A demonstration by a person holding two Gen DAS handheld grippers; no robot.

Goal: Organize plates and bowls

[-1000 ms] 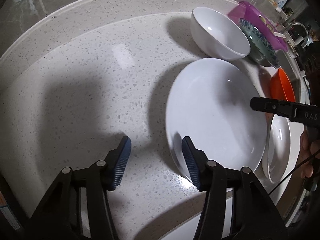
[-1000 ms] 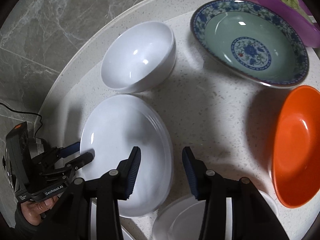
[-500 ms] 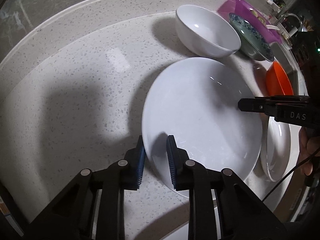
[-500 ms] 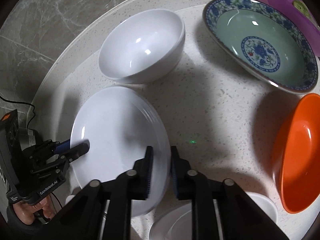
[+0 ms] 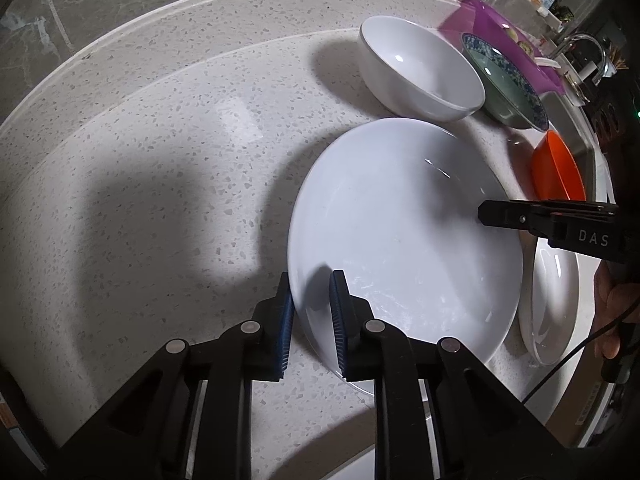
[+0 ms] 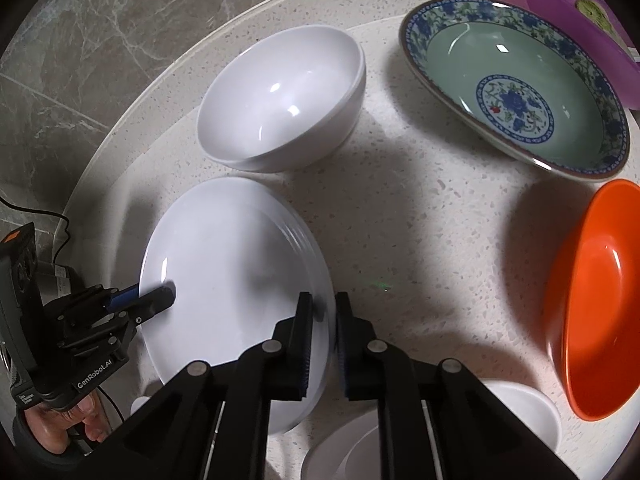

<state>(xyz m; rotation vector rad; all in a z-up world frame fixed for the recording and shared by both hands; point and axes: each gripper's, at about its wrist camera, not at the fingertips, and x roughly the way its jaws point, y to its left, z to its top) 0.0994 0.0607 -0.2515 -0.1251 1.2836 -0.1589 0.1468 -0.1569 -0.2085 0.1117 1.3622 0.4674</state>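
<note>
A large white plate (image 5: 404, 236) lies on the speckled counter; it also shows in the right wrist view (image 6: 224, 276). My left gripper (image 5: 310, 312) is shut on its near rim, one finger inside and one outside. My right gripper (image 6: 322, 320) is shut on the opposite rim and shows in the left wrist view (image 5: 486, 214) at the plate's right edge. The left gripper shows in the right wrist view (image 6: 154, 298). A white bowl (image 6: 280, 100) stands just behind the plate.
A green and blue patterned dish (image 6: 516, 80), an orange bowl (image 6: 592, 320) and a purple tray (image 6: 572, 4) stand to the right. A small white dish (image 5: 554, 304) lies beside the plate. A raised counter ledge (image 5: 160, 36) runs behind, with a sink tap (image 5: 580, 46) far right.
Both grippers went from open to shut on opposite rims of the white plate. The plate has shifted slightly in both views.
</note>
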